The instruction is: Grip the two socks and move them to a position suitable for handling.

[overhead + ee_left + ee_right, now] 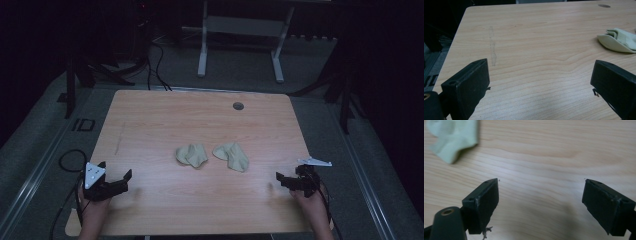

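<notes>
Two pale socks, left sock (192, 155) and right sock (232, 156), lying crumpled at centre of desk (150, 120). Soft, light, limp; pinching raised fold best. Left gripper (116, 179) lower left, right gripper (286, 181) lower right, both jaws apart, empty.

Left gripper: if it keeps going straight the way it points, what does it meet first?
Probably nothing: the left gripper, jaws open, faces bare table. The left sock lies right of that line.

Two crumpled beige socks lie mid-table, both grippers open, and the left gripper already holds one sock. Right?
Not quite: the left gripper holds nothing. The left gripper view shows bare wooden table between its open fingers; the sock lies apart.
</notes>
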`<state>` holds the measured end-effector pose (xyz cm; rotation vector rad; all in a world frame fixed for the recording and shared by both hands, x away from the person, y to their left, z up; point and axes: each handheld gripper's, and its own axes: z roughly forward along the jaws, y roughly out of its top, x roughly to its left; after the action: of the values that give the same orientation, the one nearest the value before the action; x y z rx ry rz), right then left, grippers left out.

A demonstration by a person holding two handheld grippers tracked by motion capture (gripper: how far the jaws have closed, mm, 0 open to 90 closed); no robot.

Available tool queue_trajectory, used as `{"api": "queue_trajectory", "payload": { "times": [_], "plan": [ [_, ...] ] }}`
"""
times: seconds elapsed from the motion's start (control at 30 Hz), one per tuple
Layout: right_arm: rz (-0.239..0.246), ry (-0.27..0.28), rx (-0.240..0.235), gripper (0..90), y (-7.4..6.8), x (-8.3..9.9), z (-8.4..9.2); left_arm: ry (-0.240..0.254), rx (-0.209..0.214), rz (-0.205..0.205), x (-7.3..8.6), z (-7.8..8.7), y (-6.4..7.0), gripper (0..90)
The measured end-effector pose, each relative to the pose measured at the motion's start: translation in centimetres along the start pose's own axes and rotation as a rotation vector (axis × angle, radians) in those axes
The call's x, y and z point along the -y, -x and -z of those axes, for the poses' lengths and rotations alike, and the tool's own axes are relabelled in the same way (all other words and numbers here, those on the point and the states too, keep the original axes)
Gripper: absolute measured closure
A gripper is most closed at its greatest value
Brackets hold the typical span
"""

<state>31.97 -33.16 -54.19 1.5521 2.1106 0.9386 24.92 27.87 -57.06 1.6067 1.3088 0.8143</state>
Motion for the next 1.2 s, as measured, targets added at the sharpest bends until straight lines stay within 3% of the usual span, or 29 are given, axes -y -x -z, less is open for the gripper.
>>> {"api": "queue_trajectory", "payload": {
  "times": [0.1,0.17,0.33,0.53,0.6,0.7,0.97,1.2],
  "plan": [
    [0.004,-0.019,-0.027,14.3,-0.6,-0.6,-0.3,0.007,0.01,0.004,-0.1,0.1,0.1,2.0],
    [-0.008,-0.039,-0.061,22.8,-1.5,-1.4,-0.8,0.012,0.021,-0.007,-0.2,0.1,0.4,2.0],
    [-0.005,-0.084,-0.105,25.6,-3.0,-2.5,-1.9,0.007,0.043,-0.013,-0.3,0.0,0.9,2.0],
    [0.075,-0.122,-0.121,27.3,-5.4,-3.5,-3.4,0.002,0.054,-0.022,-0.3,-0.1,1.1,2.0],
    [0.131,-0.123,-0.124,27.4,-6.9,-4.2,-4.2,-0.006,0.06,-0.02,-0.3,-0.1,1.1,2.0],
    [0.169,-0.122,-0.145,29.2,-8.5,-5.2,-4.9,-0.009,0.063,-0.02,-0.2,-0.2,1.1,2.0],
    [0.27,-0.125,-0.145,32.7,-12.8,-7.3,-8.1,-0.02,0.085,-0.022,-0.2,-0.3,1.3,2.0],
    [0.291,-0.118,-0.075,37.4,-14.2,-9.2,-10.4,-0.018,0.097,-0.029,-0.3,-0.1,1.5,2.0]
  ]
}}
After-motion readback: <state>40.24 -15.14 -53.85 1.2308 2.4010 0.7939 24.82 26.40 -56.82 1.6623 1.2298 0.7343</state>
